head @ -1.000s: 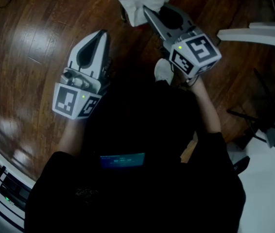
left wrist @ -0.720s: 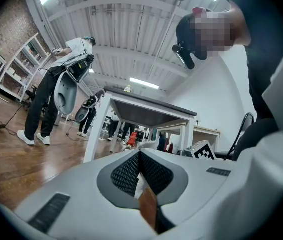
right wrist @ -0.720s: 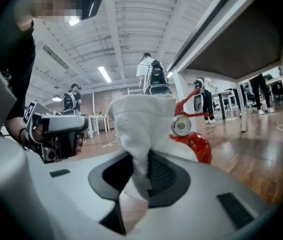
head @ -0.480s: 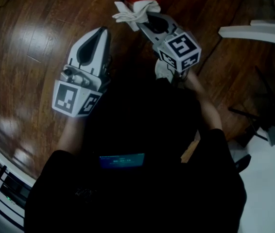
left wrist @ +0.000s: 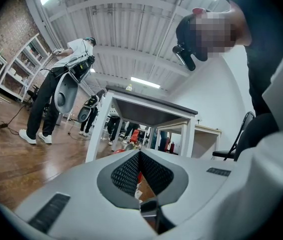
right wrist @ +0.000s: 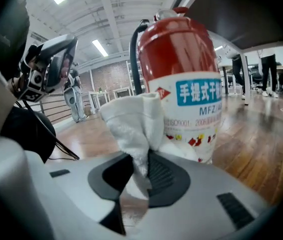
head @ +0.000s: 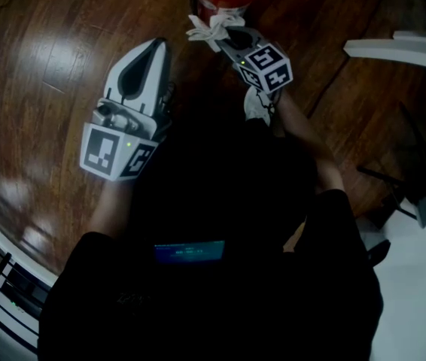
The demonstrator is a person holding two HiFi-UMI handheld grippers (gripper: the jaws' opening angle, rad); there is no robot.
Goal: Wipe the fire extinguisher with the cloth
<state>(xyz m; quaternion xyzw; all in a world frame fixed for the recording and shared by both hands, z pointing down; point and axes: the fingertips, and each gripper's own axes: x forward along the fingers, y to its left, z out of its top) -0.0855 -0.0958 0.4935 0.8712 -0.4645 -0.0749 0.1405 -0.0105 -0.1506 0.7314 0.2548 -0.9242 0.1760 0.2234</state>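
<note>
Right hand-held gripper (right wrist: 140,159), clamped on a white cloth (right wrist: 131,119), presses it, seemingly touching, to the red extinguisher (right wrist: 181,84) standing on the floor (head: 47,51). Wiping looks barely begun. Left hand-held gripper (left wrist: 139,153) is empty, jaws together.

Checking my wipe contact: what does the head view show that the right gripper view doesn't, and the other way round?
Head view only: the marker cube on the right gripper and the person's forearm behind it. Right gripper view only: the printed label, the black hose, and the jaws shut on the cloth. Both: the red fire extinguisher with the cloth close in front of it.
</note>
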